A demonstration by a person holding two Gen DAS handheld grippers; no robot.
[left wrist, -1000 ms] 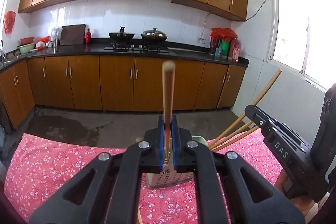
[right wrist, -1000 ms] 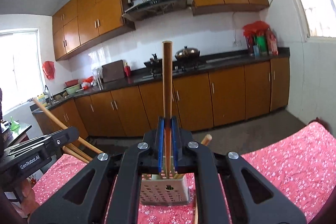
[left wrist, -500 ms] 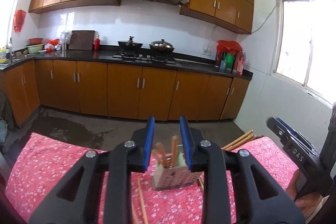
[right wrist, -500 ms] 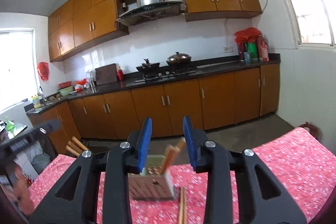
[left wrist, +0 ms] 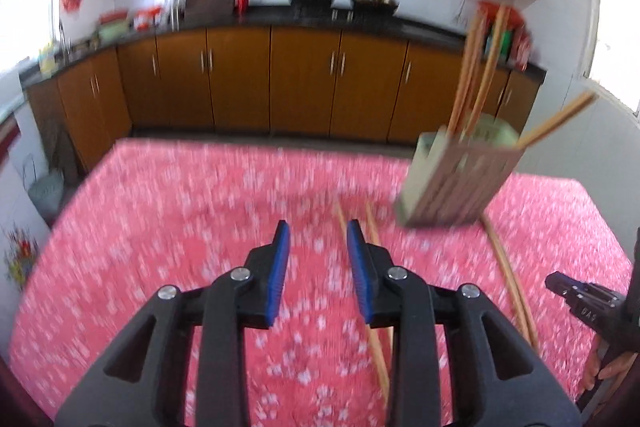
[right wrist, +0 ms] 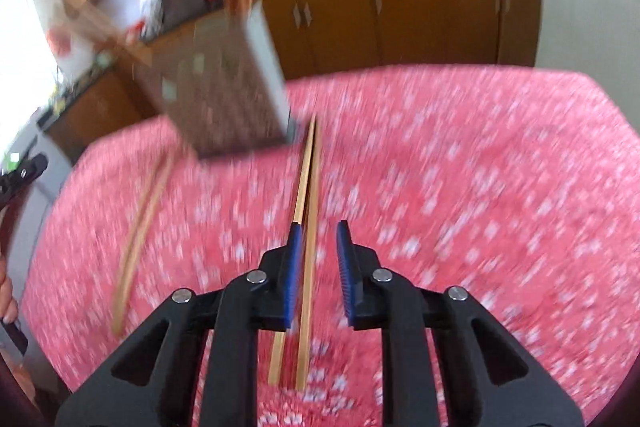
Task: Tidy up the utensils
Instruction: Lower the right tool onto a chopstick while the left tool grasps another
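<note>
A perforated metal utensil holder (left wrist: 456, 179) stands on the red flowered tablecloth (left wrist: 200, 211) with several wooden chopsticks (left wrist: 476, 67) sticking up from it; it also shows in the right wrist view (right wrist: 224, 87). My left gripper (left wrist: 316, 243) is open and empty above the cloth, just left of a loose chopstick pair (left wrist: 374, 311). A second loose pair (left wrist: 512, 283) lies further right. My right gripper (right wrist: 318, 239) is open above a chopstick pair (right wrist: 306, 239) that runs between its jaws. Another pair (right wrist: 140, 235) lies to its left. Both views are motion-blurred.
Brown kitchen cabinets (left wrist: 280, 83) and a dark countertop with pots run behind the table. The right gripper's body (left wrist: 592, 307) shows at the left wrist view's right edge, and the left gripper's tip (right wrist: 24, 175) at the right wrist view's left edge.
Both grippers released their chopsticks into the holder, opened, pulled back and tilted down toward the loose chopsticks on the cloth.
</note>
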